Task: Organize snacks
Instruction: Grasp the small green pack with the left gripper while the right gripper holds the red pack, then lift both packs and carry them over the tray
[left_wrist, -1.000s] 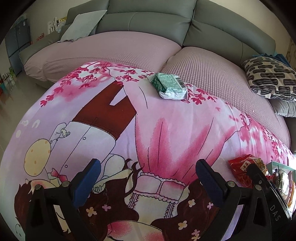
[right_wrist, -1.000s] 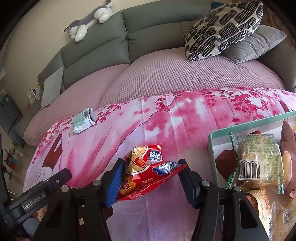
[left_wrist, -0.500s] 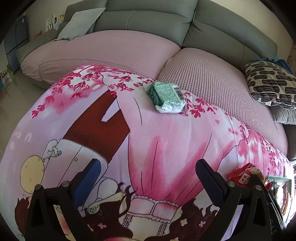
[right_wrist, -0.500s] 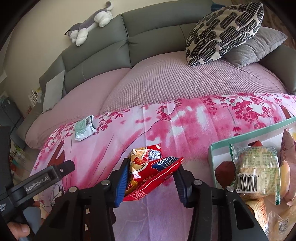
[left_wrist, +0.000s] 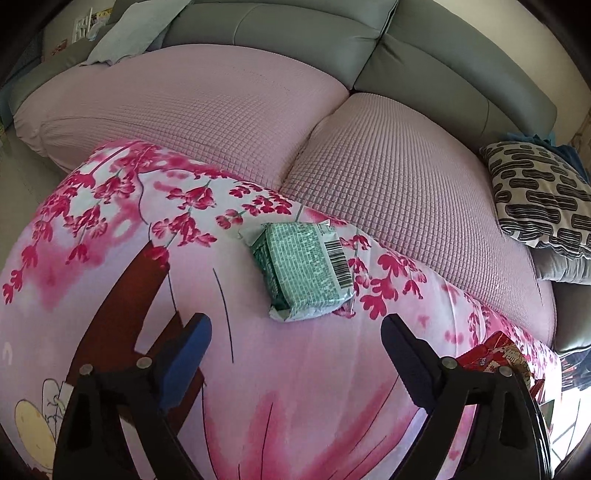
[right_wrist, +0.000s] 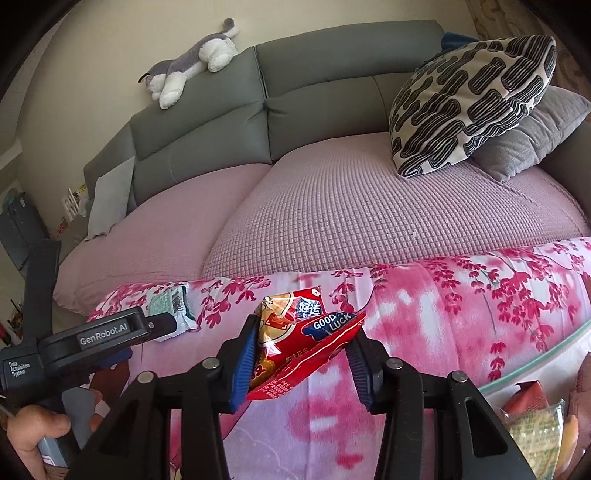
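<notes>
A green snack packet with a barcode lies flat on the pink flowered cloth, near its far edge. My left gripper hovers just short of it, jaws wide but closing, and nothing sits between them. In the right wrist view my right gripper is shut on a red snack bag marked "GOOD LUCK", held a little above the cloth. The green packet shows at the left there, partly hidden by the left gripper's body. The red bag peeks in at the left view's right edge.
A green-rimmed tray with several snack packets sits at the lower right. Behind the cloth runs a grey sofa with pink covers, a patterned cushion and a plush toy. A person's hand holds the left gripper.
My left gripper has moved forward, so the green packet sits much closer. The right gripper closed on the red bag and lifted it slightly off the cloth.
</notes>
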